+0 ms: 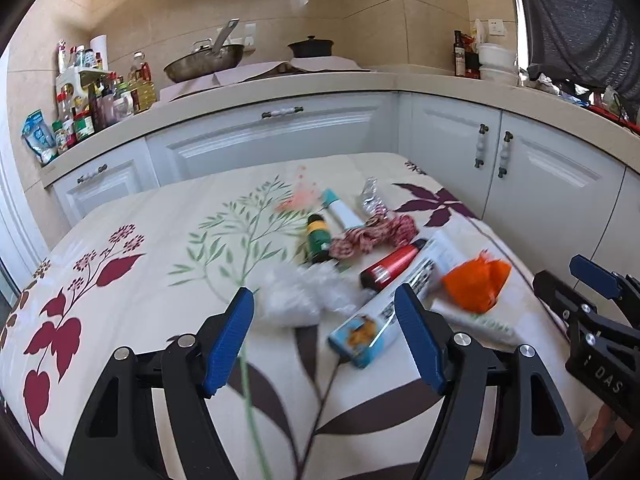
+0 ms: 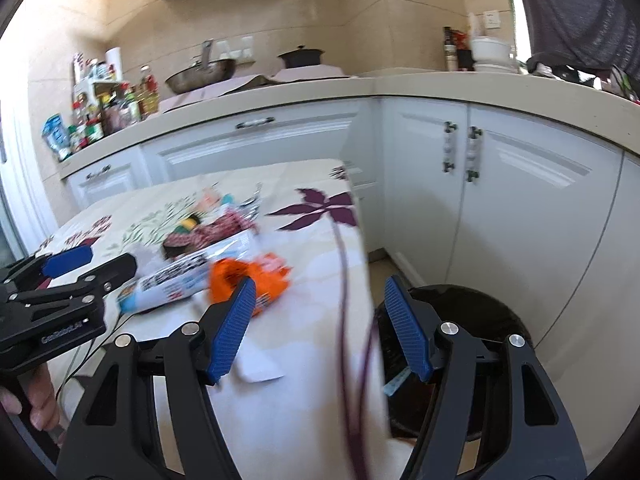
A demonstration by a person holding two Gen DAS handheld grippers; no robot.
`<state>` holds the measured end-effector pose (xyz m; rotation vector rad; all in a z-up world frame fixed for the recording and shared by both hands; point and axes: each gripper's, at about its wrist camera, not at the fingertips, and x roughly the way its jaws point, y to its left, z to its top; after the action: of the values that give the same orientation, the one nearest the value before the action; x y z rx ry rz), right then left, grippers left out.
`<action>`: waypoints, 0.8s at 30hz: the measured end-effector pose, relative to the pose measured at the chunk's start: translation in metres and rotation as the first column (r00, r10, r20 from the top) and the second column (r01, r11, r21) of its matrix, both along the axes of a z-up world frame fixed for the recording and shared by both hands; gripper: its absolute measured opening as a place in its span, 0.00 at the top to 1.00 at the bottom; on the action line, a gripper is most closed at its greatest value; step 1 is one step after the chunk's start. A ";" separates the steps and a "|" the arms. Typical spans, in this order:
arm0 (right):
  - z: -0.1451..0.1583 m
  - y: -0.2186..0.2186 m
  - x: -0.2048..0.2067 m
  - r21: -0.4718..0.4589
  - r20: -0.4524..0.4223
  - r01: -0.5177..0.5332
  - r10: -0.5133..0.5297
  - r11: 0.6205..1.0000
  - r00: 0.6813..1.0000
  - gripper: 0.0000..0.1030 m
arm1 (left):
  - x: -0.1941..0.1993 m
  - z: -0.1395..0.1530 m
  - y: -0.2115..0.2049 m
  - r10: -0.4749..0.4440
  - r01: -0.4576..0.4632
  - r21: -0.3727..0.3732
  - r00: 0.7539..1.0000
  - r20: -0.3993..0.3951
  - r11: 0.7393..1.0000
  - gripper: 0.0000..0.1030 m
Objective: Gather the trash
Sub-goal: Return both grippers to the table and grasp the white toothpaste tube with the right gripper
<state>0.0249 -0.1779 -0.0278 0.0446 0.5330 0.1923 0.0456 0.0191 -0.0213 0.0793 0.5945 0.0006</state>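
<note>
Trash lies on a floral tablecloth [image 1: 140,216]: a clear crumpled plastic bag [image 1: 300,292], a blue snack wrapper [image 1: 376,320], an orange crumpled wrapper [image 1: 476,284], a red can [image 1: 392,266], a green bottle [image 1: 318,238], a red-white rope [image 1: 376,236], a white tube [image 1: 340,210] and foil [image 1: 372,198]. My left gripper [image 1: 326,340] is open and empty just in front of the plastic bag and snack wrapper. My right gripper [image 2: 320,328] is open and empty over the table's right edge, near the orange wrapper [image 2: 240,276]. A black trash bin [image 2: 472,320] stands on the floor beside the table.
White kitchen cabinets [image 1: 460,140] and a countertop [image 1: 320,80] wrap around behind the table. The counter holds bottles [image 1: 92,104], a wok [image 1: 204,62] and a pot [image 1: 310,46]. White paper [image 2: 256,368] lies near the table's front edge.
</note>
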 end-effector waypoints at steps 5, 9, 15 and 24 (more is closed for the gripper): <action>-0.010 0.016 -0.009 -0.007 -0.030 -0.033 0.033 0.999 0.999 0.37 | -0.006 -0.007 0.009 -0.004 0.004 0.002 1.000 -0.010 1.000 0.31; -0.017 0.023 -0.012 -0.015 -0.044 -0.052 0.051 0.999 0.998 0.37 | -0.010 -0.011 0.013 -0.008 0.008 0.004 1.000 -0.015 1.000 0.31; -0.020 0.028 -0.011 -0.025 -0.049 -0.065 0.064 0.998 0.997 0.45 | -0.012 -0.014 0.013 -0.023 0.023 0.006 1.000 -0.018 1.000 0.31; -0.024 0.038 -0.012 -0.049 -0.067 -0.117 0.114 0.992 0.991 0.67 | -0.010 -0.013 0.002 -0.072 0.072 0.021 0.997 -0.004 0.997 0.29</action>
<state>0.0132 -0.1397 -0.0522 -0.0320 0.6054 0.2904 0.0354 0.0215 -0.0338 0.1214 0.5945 -0.0635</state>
